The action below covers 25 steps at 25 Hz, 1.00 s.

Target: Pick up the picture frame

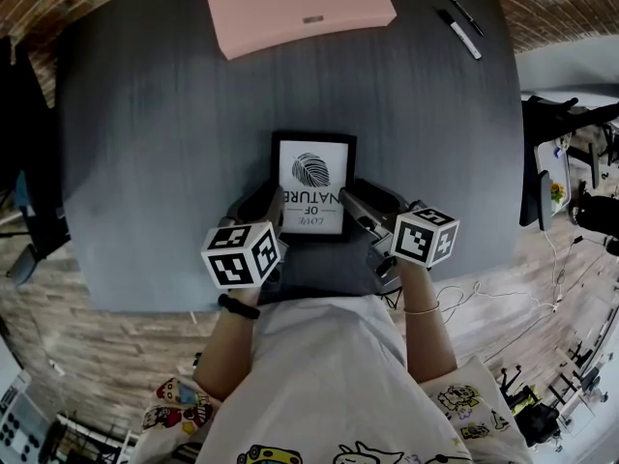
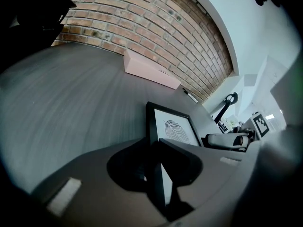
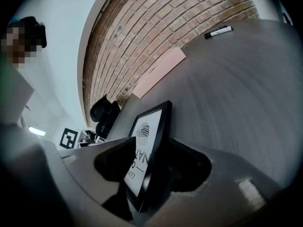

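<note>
Pinching the picture frame [image 1: 312,177] on its left side with the left claw [image 1: 275,207], and on its right side with the right claw [image 1: 348,201]. Sits low by the near edge of the dark surface [image 1: 145,114], between both claws. Might slip or tip if pulled up unevenly, with only thin edges gripped. Says "LOVE OF NATURE" under a swirly print, upside down from above.

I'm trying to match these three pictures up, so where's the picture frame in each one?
Head view: picture frame at centre, its print upside down.
Left gripper view: lower centre, its left edge between the jaws.
Right gripper view: lower centre, tilted, its right edge between the jaws.
Shared landmark: the pink box beyond it.
</note>
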Available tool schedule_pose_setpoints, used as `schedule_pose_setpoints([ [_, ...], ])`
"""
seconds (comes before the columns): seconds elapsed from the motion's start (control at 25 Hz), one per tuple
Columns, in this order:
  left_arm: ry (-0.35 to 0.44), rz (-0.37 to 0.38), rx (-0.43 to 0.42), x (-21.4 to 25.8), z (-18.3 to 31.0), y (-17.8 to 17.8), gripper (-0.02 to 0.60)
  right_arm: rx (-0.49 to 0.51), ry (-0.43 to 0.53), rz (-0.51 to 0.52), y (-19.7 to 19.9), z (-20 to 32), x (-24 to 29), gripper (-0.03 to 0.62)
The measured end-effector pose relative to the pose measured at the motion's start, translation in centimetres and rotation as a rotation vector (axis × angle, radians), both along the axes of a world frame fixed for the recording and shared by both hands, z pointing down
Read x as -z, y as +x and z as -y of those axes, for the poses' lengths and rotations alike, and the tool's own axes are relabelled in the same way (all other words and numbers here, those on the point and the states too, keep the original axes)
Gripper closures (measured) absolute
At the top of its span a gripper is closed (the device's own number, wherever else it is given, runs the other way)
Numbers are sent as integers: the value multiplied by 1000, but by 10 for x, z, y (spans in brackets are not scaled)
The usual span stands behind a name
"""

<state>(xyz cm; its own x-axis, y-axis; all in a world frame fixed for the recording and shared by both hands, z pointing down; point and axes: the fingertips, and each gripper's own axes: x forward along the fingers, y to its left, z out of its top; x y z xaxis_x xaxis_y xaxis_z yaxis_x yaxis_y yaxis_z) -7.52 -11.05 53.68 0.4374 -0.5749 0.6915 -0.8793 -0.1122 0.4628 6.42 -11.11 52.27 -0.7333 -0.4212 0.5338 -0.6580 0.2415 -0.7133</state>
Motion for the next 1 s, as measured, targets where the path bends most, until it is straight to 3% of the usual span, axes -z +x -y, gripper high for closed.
schedule_pose_setpoints([
  [0.28,-18,-33,-2,0,0,-1,499,46,-127,77,-4,-1,-2,393],
  [0.48,-30,-55,-4,-1,0,-1,499,39,-237,252,-14,-4,1,396],
  [0.64,-39,-70,-5,-1,0,-1,499,48,-247,293,-15,-2,3,413],
  [0.8,-45,-84,-2,-1,1,-1,499,55,-265,411,-21,0,14,425],
  [1.0,-55,-99,-1,-2,2,0,499,67,-258,422,-20,2,14,439],
])
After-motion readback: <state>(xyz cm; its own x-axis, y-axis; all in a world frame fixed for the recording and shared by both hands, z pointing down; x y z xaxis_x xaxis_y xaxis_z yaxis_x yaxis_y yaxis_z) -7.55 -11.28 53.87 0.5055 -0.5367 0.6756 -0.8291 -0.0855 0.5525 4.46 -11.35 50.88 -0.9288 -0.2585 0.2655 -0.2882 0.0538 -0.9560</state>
